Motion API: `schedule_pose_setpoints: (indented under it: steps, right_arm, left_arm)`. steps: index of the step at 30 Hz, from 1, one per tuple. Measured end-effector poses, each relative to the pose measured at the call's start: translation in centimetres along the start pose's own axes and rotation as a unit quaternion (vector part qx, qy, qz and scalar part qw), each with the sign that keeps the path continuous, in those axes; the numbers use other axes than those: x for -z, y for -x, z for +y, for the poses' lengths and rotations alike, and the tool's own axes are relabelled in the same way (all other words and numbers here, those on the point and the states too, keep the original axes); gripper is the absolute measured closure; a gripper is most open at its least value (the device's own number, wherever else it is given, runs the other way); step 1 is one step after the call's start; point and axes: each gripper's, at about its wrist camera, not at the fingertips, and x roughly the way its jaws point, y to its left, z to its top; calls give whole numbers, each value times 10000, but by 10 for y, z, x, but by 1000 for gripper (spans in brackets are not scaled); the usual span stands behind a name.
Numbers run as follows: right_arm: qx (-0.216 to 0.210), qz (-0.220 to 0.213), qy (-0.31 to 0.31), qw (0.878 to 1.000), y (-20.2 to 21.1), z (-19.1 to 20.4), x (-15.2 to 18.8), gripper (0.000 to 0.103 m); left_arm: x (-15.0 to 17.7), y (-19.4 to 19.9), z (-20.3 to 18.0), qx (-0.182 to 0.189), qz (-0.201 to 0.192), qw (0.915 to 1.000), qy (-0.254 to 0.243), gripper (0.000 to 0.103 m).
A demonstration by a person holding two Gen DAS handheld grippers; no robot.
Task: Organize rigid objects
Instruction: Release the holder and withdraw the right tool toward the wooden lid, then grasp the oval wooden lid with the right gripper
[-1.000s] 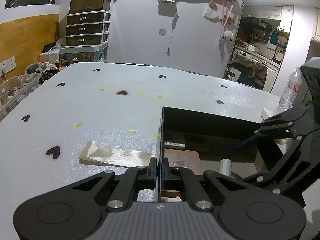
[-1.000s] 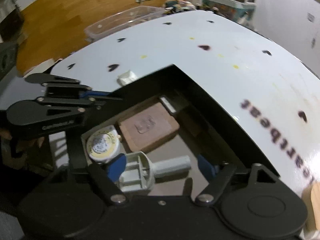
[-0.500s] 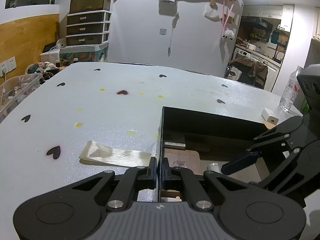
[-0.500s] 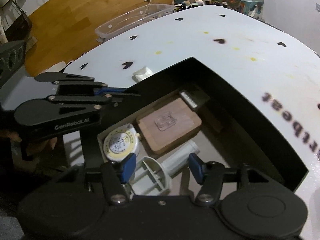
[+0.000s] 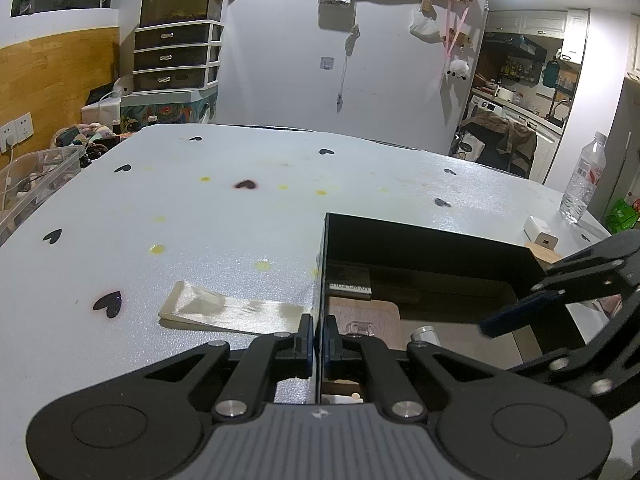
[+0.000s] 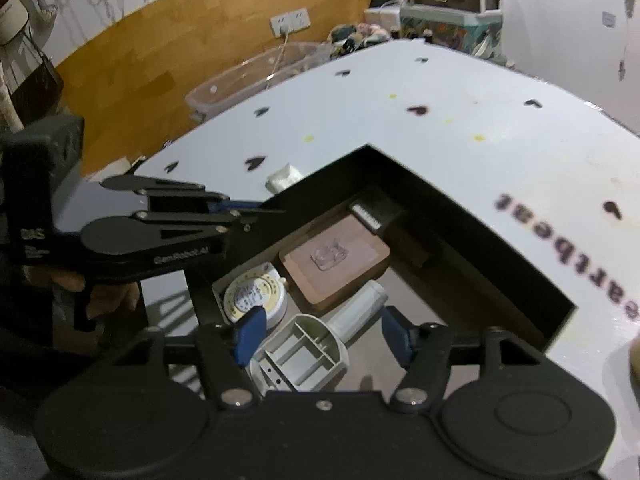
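Freshly dropped in the near end of the black box [image 6: 404,178] beside a tin [image 6: 256,294]: grey part [image 6: 304,354], right gripper [image 6: 324,336] jaws opening around it, left gripper [image 5: 318,338] pinching the box's left wall.

We see the black box [image 6: 460,216] open-topped, our landmark. Inside it, a grey plastic handled piece [image 6: 316,344] lies on its side at the near end, its tube pointing inward. Beside it lie a round yellow-rimmed tin [image 6: 256,294] and a flat brown block [image 6: 336,262]; a small black labelled case [image 6: 370,210] rests toward the far corner.
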Motion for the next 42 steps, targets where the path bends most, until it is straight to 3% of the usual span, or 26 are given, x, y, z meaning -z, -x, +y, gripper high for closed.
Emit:
schedule_pose_setpoints:
  steps: [12,25,29,36,42]
  right_arm:
    - [574,-939,-214,9937,52,7,21,1]
    - [1514,-1671,-918,9699,84,-5,66,0]
    - [1805,-1702,-1473,9575,84,-22,82,0]
    - [2257,-1671,-2537,9256,72,-65,104,0]
    - [2287,-1701,-2710,9194,58,-107,105,0]
  left_arm:
    - [0,-1,1,-27,12,10000,13,99]
    - [1,5,-2,-92,-28,10000,15,99]
    - [1,5,-2,-93,-24,10000,15,99]
    - [1,6,-3,-118,-13,9999,14,99]
    - [0,3,-3,-134,20,9999,24,99]
